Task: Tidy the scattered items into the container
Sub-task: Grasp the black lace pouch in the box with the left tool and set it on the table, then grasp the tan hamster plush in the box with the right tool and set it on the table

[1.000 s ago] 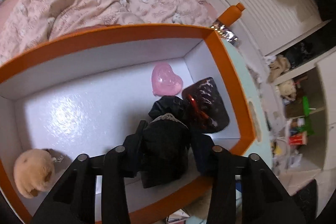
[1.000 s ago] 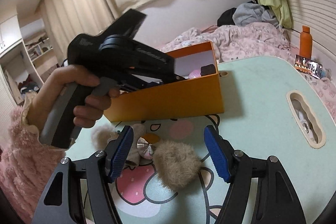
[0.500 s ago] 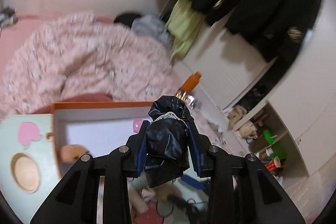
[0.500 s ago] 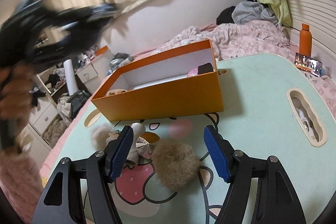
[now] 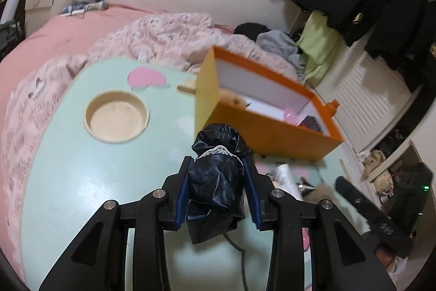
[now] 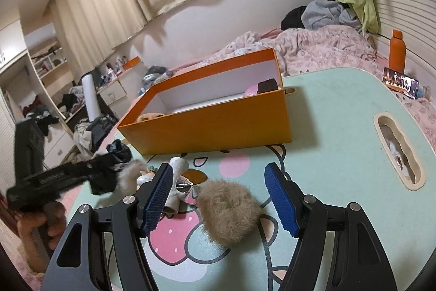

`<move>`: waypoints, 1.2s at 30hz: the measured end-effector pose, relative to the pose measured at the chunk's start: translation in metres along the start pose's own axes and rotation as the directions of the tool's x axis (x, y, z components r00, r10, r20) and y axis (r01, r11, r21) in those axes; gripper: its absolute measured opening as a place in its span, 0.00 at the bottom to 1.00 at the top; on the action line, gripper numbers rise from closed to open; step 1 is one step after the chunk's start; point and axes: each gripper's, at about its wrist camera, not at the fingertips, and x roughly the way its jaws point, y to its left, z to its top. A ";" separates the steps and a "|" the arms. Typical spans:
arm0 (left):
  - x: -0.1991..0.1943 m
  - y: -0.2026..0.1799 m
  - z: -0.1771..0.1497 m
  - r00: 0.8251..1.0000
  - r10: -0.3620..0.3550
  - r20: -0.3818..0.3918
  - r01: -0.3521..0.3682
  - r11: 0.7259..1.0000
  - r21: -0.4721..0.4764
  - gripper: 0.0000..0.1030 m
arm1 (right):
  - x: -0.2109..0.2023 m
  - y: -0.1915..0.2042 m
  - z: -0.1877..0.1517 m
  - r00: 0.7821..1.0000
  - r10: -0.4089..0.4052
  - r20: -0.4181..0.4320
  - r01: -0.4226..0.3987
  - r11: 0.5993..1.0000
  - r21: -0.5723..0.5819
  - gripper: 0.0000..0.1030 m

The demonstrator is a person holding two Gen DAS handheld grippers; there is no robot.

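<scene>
Pale mint, with a cartoon bear and strawberry printed on it, the low table (image 6: 340, 111) stands over a bed covered by a pink floral quilt (image 6: 313, 51), with cream curtains and dark hanging clothes behind. Ahead of the right gripper (image 6: 219, 202), beyond its jaws, sits the open orange cardboard box with a white lining (image 6: 218, 127); a pink heart-shaped piece (image 6: 250, 92) and a dark patterned item (image 6: 268, 86) lie at its far end, a tan fluffy thing at the near end. Those right jaws stand apart with nothing pressed between them; a tan fur pompom (image 6: 229, 212) lies on the table between and just below the blue pads, and a small cluster of pale trinkets (image 6: 177, 182) sits beside the left-hand pad. The left gripper (image 5: 218, 198) has a crumpled glossy black fabric piece with a white lace band (image 5: 218, 182) between its blue pads, which touch it on both sides; these jaws have just been opening. That gripper hangs over the table, the box ahead and to the right of its jaws.
</scene>
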 end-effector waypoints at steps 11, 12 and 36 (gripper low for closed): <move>-0.013 -0.003 -0.029 0.988 -0.104 0.117 0.106 0.994 -0.012 0.74 | 0.001 -0.001 0.003 1.000 -0.004 0.012 0.004 1.000 -0.008 0.69; -0.017 0.000 -0.029 0.983 -0.108 0.148 0.111 0.994 -0.014 0.74 | 0.001 0.001 0.003 1.000 -0.004 0.013 0.004 1.000 -0.012 0.69; -0.025 0.015 -0.035 0.958 -0.086 0.272 0.104 0.993 -0.053 0.76 | 0.211 0.080 0.101 0.776 0.088 -0.624 -0.080 0.996 0.040 0.79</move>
